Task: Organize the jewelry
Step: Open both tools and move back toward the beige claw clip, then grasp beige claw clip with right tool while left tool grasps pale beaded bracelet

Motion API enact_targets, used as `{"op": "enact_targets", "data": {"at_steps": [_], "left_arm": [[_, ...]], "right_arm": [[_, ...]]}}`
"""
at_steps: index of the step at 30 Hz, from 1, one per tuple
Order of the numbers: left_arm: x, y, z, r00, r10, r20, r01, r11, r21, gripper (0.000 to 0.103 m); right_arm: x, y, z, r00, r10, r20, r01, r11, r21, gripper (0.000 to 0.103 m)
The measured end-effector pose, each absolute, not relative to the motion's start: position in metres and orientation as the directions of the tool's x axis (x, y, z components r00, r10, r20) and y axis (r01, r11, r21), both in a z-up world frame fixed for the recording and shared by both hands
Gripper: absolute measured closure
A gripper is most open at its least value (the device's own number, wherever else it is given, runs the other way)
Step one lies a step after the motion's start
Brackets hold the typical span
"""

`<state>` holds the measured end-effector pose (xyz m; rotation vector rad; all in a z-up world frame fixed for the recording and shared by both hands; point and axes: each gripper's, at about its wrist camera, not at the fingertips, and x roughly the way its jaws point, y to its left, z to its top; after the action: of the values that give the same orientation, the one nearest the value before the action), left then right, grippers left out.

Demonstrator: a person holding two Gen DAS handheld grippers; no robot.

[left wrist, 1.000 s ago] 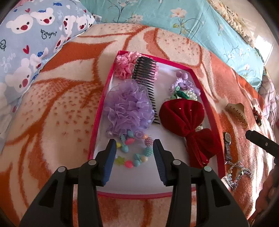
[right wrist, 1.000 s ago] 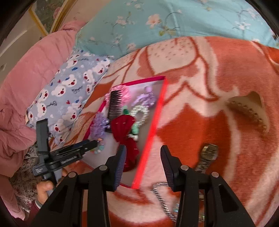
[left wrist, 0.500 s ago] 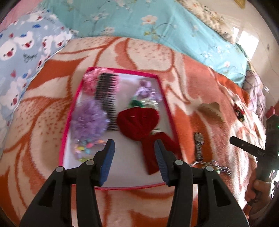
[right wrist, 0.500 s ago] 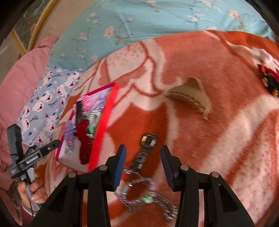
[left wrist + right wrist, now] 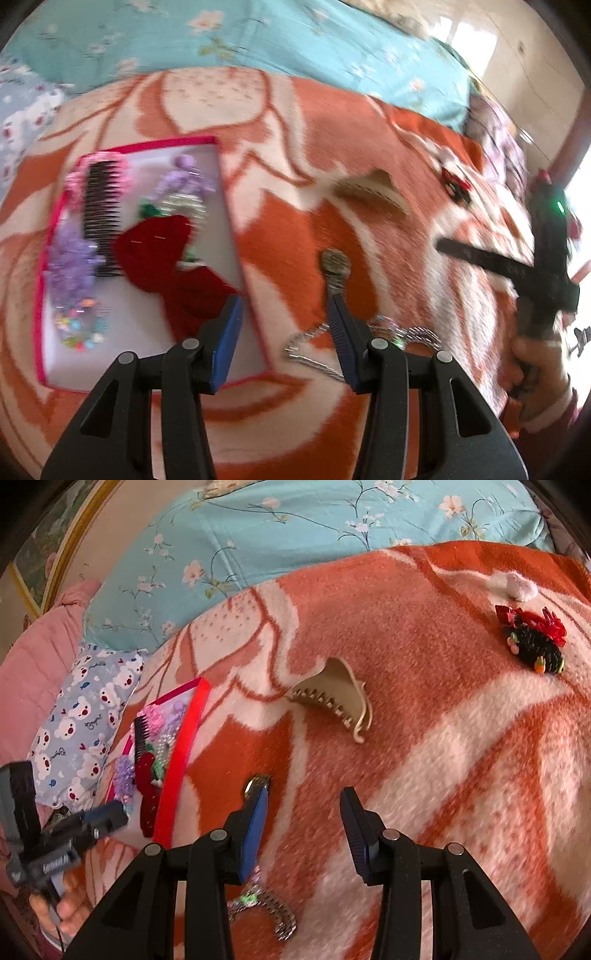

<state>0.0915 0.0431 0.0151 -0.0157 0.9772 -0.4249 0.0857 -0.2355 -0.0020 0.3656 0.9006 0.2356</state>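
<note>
A pink-rimmed white tray [image 5: 140, 354] lies on the orange blanket and holds a black comb [image 5: 101, 210], a red bow [image 5: 166, 251], a purple scrunchie [image 5: 70, 262] and beads. The tray also shows in the right wrist view [image 5: 181, 753]. A wristwatch [image 5: 335, 266], a silver chain [image 5: 314, 350] and a beige claw clip [image 5: 373, 192] lie loose on the blanket. My left gripper [image 5: 284, 314] is open and empty over the tray's right edge. My right gripper [image 5: 303, 808] is open and empty, hovering near the watch [image 5: 255, 782], with the claw clip [image 5: 340, 698] ahead and the chain [image 5: 266, 912] below.
A red and black hair clip [image 5: 535, 642] and a white pompom [image 5: 517, 587] lie at the far right of the blanket. A bear-print pillow [image 5: 85, 731] lies left and a teal floral pillow [image 5: 295, 531] behind. The blanket is soft and uneven.
My left gripper swung right, from above the tray to its right edge near the watch. My right gripper also moved right, away from the tray and over the loose jewelry. Both stayed open.
</note>
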Motion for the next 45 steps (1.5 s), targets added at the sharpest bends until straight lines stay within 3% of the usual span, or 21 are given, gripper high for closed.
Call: {"op": "enact_targets", "data": {"at_steps": [7,19,20,22,27,30,34,45], "left_arm": [[0.066,-0.007,-0.008,0.378,-0.388,-0.841,0.458,0.867,-0.195,0.057],[0.070,-0.065,-0.041,0.273,-0.424,-0.864,0.499,0.830,-0.249,0.058],[0.070,-0.069,-0.042,0.270,-0.429,-0.862,0.510,0.823,-0.250,0.061],[0.073,-0.072,-0.046,0.257,-0.428,-0.867,0.521,0.817,-0.249,0.090],[0.076,-0.063,-0.050,0.243,-0.461,-0.853,0.508,0.810,-0.293,0.090],[0.074,-0.058,-0.045,0.269,-0.462,-0.845,0.507,0.814,-0.283,0.091],[0.068,-0.055,-0.033,0.304,-0.456,-0.836,0.513,0.818,-0.260,0.098],[0.071,-0.028,-0.008,0.385,-0.449,-0.806,0.462,0.850,-0.253,0.098]], "right_arm": [[0.111,-0.252,-0.003,0.619,0.329,-0.713,-0.041,0.920,0.389,0.060],[0.155,-0.256,-0.008,0.617,0.322,-0.718,-0.055,0.928,0.369,0.056],[0.160,-0.256,-0.009,0.617,0.320,-0.719,-0.055,0.929,0.366,0.056],[0.170,-0.254,-0.013,0.613,0.313,-0.726,-0.056,0.933,0.355,0.056],[0.193,-0.250,-0.033,0.576,0.299,-0.761,-0.044,0.941,0.336,0.056],[0.195,-0.248,-0.039,0.575,0.309,-0.757,-0.054,0.938,0.342,0.064],[0.188,-0.242,-0.034,0.592,0.287,-0.753,-0.070,0.949,0.306,0.065],[0.155,-0.247,-0.011,0.622,0.349,-0.701,-0.083,0.919,0.384,0.065]]}}
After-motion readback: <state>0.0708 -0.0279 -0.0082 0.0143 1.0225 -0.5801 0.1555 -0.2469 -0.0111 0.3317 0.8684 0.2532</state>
